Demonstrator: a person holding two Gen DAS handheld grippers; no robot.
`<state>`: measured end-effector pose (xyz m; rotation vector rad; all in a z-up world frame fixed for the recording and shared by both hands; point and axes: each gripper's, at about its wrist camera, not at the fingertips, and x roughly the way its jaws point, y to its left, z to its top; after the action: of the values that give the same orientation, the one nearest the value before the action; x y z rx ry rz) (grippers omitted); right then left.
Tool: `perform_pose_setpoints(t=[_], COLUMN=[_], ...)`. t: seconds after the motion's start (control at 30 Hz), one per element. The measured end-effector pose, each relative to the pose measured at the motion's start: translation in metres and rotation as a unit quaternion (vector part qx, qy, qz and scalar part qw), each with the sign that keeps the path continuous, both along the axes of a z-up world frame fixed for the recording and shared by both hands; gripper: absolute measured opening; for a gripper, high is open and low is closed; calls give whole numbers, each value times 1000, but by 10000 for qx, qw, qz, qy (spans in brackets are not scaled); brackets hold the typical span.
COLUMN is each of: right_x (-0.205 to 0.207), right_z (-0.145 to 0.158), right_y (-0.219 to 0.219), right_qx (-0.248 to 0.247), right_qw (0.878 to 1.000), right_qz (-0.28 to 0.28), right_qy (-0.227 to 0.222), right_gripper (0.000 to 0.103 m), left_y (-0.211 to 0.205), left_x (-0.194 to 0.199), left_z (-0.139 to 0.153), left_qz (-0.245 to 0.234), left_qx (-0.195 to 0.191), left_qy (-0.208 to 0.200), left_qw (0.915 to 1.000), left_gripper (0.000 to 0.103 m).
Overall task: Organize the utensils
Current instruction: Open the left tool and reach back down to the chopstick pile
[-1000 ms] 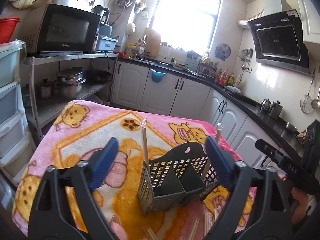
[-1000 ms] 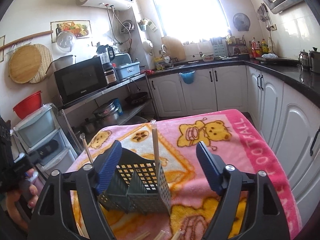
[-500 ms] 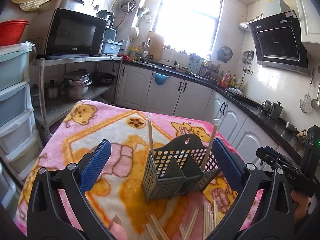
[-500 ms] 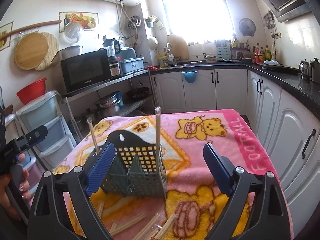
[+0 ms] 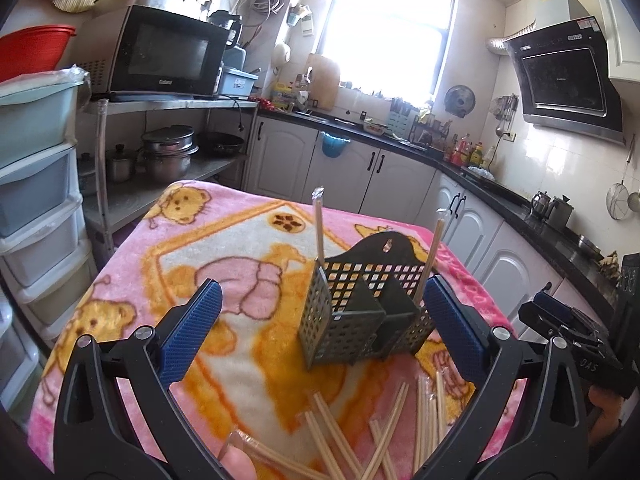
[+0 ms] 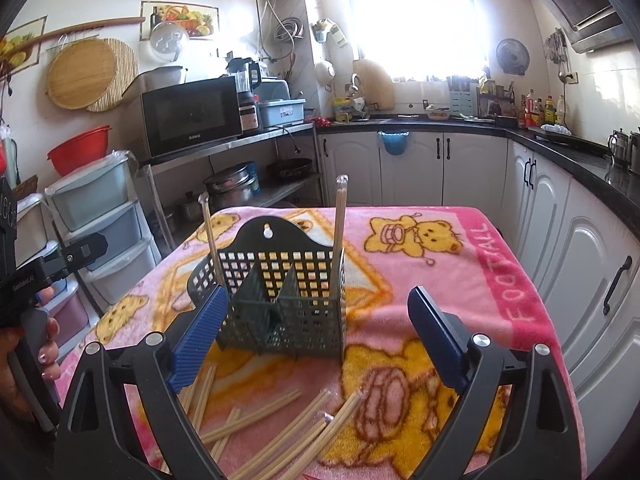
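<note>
A dark green perforated utensil basket (image 5: pixel 362 312) with dividers stands on a pink bear blanket (image 5: pixel 224 248); it also shows in the right wrist view (image 6: pixel 280 300). Two wrapped chopstick pairs stand upright in it (image 5: pixel 319 228) (image 6: pixel 339 232). Several wrapped chopsticks lie loose on the blanket in front of it (image 5: pixel 360 432) (image 6: pixel 280 420). My left gripper (image 5: pixel 320 332) is open and empty, held above the loose chopsticks. My right gripper (image 6: pixel 316 340) is open and empty, just in front of the basket.
The blanket-covered table stands in a kitchen. Plastic drawers (image 5: pixel 36 184) and a metal shelf with a microwave (image 5: pixel 168 56) and pots are to the left. White cabinets (image 6: pixel 592 280) run along the back and right.
Both grippers have pulled back and risen from the basket, so the loose chopsticks on the blanket have come into view. Both stay open. The basket has not moved.
</note>
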<state>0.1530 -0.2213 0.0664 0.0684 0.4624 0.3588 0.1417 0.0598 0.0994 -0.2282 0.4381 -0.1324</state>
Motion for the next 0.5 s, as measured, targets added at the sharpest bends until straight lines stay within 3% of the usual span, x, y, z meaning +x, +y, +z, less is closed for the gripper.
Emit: perform_pose_setpoints(t=[0.5], right_x=[-19], right_z=[-36], right_y=[22], right_qx=[-285], right_qw=[9978], right_qz=[386], right_qy=[449], right_gripper=[89], left_y=[12], left_x=[-16], left_z=[-52], left_qz=[231], left_qx=[12], left_qy=[697], left_qw=[9973], left_gripper=[93])
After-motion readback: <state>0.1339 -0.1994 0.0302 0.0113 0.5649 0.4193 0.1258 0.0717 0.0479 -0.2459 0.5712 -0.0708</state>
